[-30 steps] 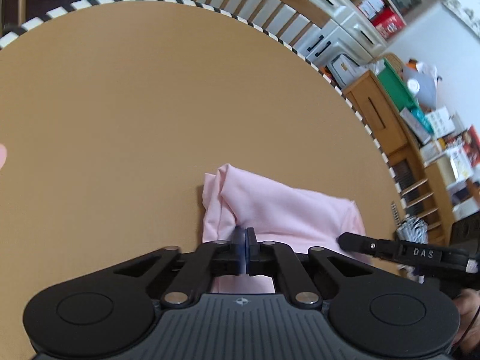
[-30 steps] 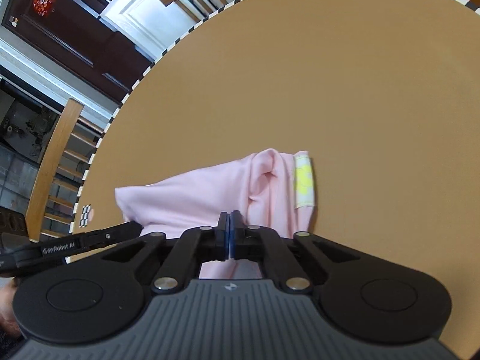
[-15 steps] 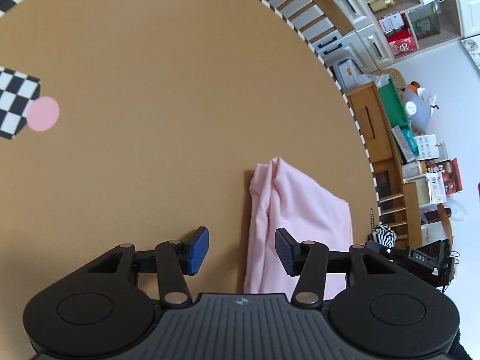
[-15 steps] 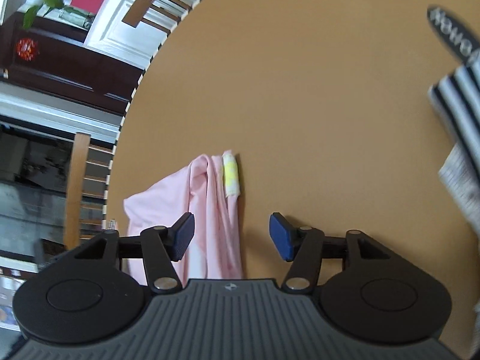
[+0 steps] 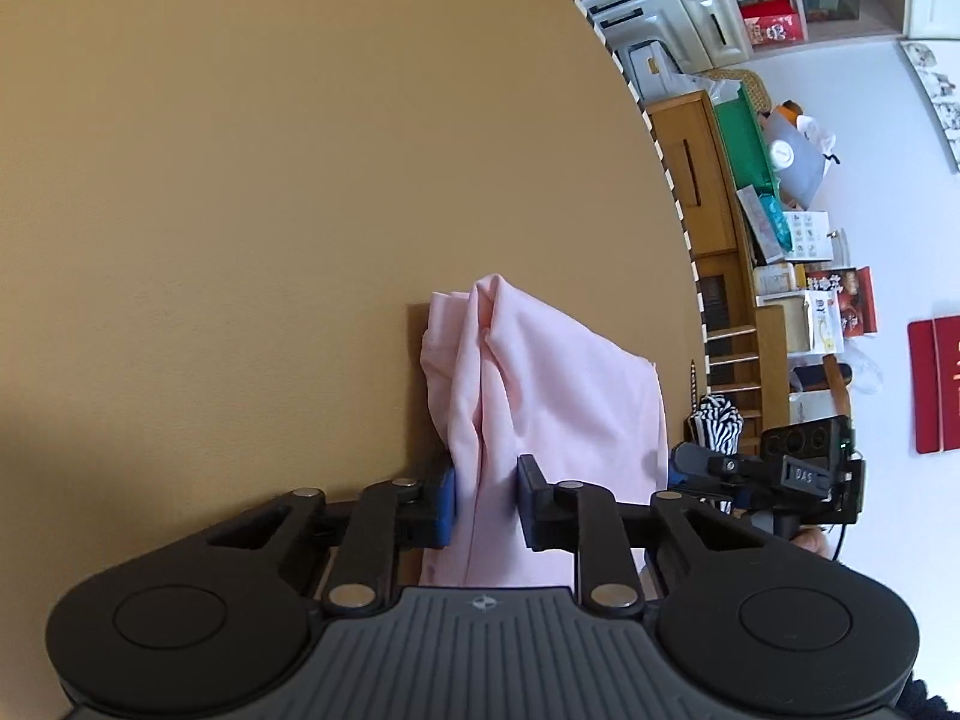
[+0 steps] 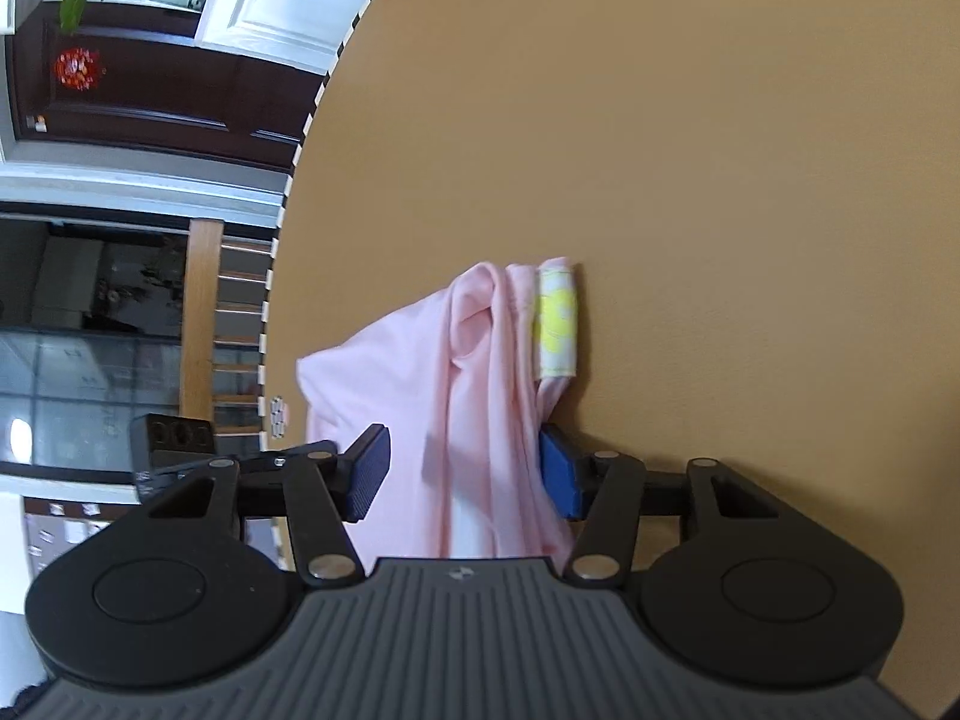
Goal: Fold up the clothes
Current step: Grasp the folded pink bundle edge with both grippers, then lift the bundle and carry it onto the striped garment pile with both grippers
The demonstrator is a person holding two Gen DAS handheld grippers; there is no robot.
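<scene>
A pink garment (image 5: 558,384) lies bunched in a long folded heap on the round tan table (image 5: 240,180), near its striped rim. My left gripper (image 5: 485,498) straddles a raised fold at the heap's near end, open by a narrow gap with fabric between the blue pads. In the right wrist view the same pink garment (image 6: 420,372) shows a yellow-and-white trim strip (image 6: 557,324) along its right side. My right gripper (image 6: 462,471) is wide open around its end, with the right pad against the cloth. The table (image 6: 720,120) stretches beyond.
The table's black-and-white rim (image 5: 678,198) curves close to the garment's far side. Wooden cabinets and cluttered shelves (image 5: 780,228) stand past it. A wooden chair (image 6: 201,312) and a dark door (image 6: 150,102) lie beyond the other rim. The other gripper's body (image 5: 798,474) sits low right.
Both grippers were shut on the garment a second ago, then opened and drew back. Now each is around an end of the heap again, and the left jaws have narrowed.
</scene>
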